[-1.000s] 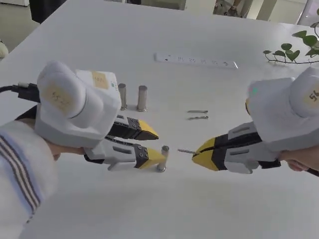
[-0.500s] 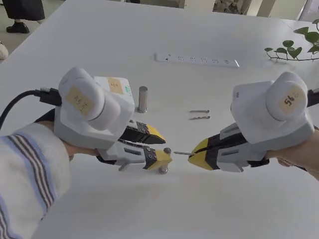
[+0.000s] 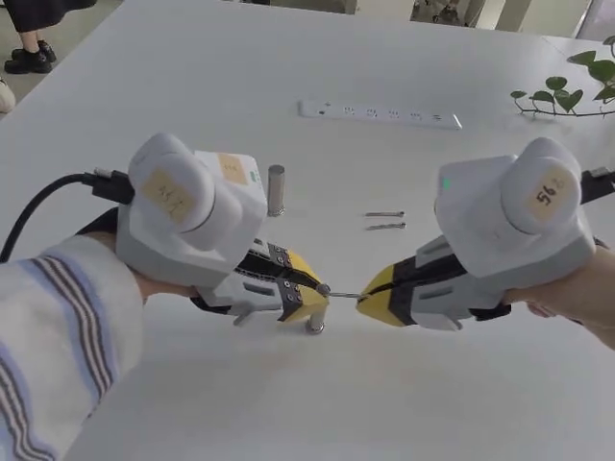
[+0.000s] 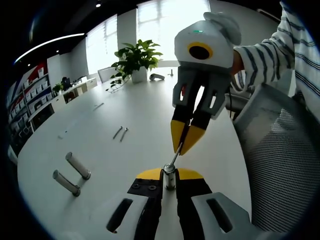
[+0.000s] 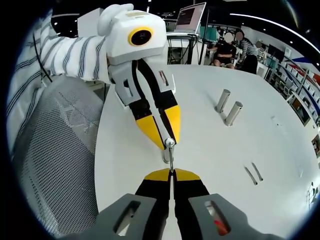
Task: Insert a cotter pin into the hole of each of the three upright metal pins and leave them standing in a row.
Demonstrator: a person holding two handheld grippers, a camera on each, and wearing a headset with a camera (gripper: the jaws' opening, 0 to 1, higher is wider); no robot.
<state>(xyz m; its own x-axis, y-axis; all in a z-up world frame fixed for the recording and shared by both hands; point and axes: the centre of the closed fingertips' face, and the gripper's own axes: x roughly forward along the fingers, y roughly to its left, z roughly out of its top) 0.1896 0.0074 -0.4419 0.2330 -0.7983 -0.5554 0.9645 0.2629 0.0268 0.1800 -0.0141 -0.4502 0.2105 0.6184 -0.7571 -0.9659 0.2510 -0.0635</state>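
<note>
- The left gripper (image 3: 313,293) has its jaws closed on a metal pin (image 4: 170,178), gripping it near the top.
- This metal pin stands upright on the table (image 3: 288,403), toward the near edge.
- The right gripper (image 3: 365,294) faces the left one tip to tip. Its jaws are pressed together on a cotter pin (image 3: 343,294), which sticks out level toward the metal pin.
- The cotter pin's free end meets the top of the metal pin. Whether it is inside the hole cannot be told.
- Two other metal pins (image 5: 222,100) stand side by side, just apart, farther toward the far edge. In the head view one of them shows just past the left gripper's body.
- Two spare cotter pins (image 3: 384,214) lie parallel and just beside each other on the table, to the right of those pins.
- A power strip (image 3: 380,116) lies nearer the far edge.
- A plant (image 3: 567,96) trails in by the far right corner.
</note>
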